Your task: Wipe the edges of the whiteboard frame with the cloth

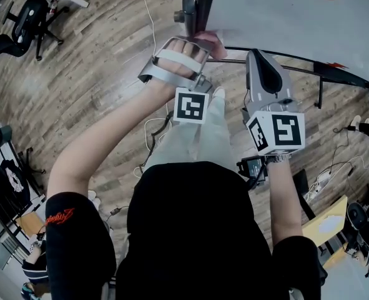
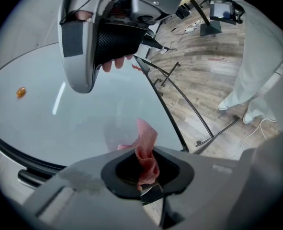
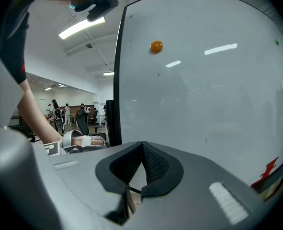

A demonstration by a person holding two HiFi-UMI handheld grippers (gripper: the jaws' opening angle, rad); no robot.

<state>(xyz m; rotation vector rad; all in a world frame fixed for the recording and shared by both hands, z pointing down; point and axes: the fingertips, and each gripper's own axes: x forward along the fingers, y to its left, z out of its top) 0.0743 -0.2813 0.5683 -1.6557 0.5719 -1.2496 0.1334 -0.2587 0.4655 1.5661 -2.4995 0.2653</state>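
Note:
The whiteboard (image 1: 278,11) stands in front of me, its dark frame edge (image 1: 203,5) running up the left side. My left gripper (image 1: 195,47) is shut on a pink cloth (image 1: 213,42) held at that edge. In the left gripper view the cloth (image 2: 146,150) sticks up from between the jaws, beside the frame edge (image 2: 165,109). My right gripper (image 1: 263,61) hovers close to the board's lower part, shut with nothing in it. The right gripper view shows its pads (image 3: 153,164) meeting, the board face (image 3: 203,104) and the frame's left edge (image 3: 117,80).
An orange magnet (image 3: 156,46) sticks to the board, and a red mark (image 3: 268,169) sits near its lower right corner. The stand's black bars (image 2: 189,109) and cables (image 1: 150,130) lie on the wooden floor. Office chairs (image 1: 28,17) stand far left.

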